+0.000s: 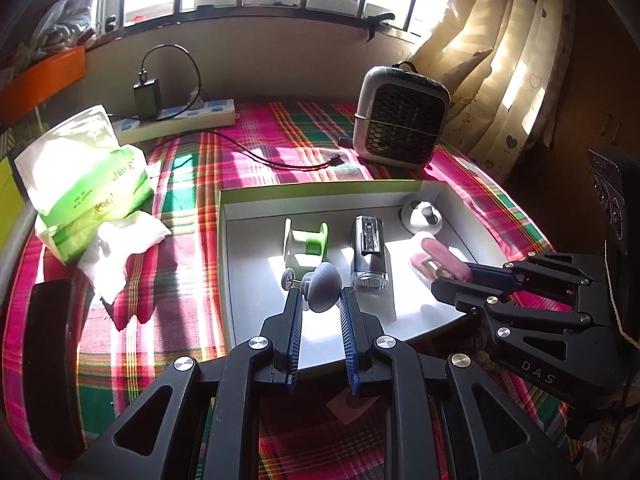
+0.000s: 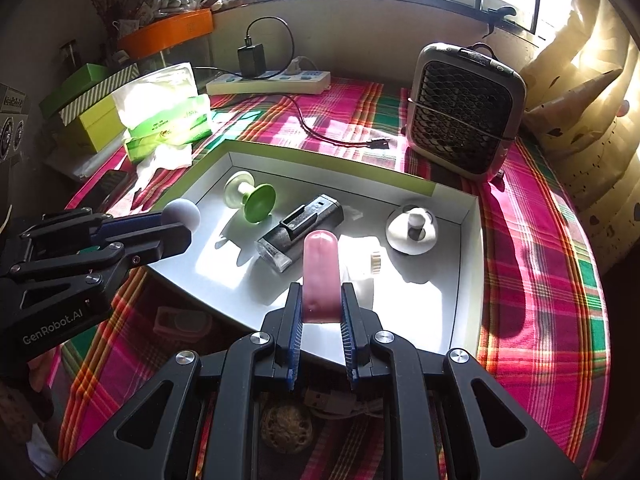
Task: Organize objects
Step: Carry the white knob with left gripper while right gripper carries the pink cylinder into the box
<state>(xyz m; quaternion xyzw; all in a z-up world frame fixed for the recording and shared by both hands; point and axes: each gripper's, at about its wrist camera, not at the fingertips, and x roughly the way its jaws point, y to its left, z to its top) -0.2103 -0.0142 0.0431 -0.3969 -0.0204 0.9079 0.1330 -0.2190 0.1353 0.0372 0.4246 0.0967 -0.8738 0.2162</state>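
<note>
Tissue pack (image 1: 86, 184) sits far left on the plaid-covered surface (image 1: 192, 184), outside the white tray (image 2: 472, 240). Left gripper (image 1: 320, 300) has jaws narrowed on a grey round-headed object (image 1: 323, 287) above the tray's left edge, likely about to set it in. In the tray: green spool (image 2: 250, 196), black flashlight-like device (image 2: 300, 228), white dome piece (image 2: 412, 230). Right gripper (image 2: 320, 300) clamps a pink capsule-shaped item (image 2: 321, 276) over the tray's front. Small piece beyond it is glare-washed, unreadable

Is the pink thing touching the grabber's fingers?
Touching. In the right wrist view, the pink cap sits squeezed between the right gripper's blue pads, with no gap on either side.
</note>
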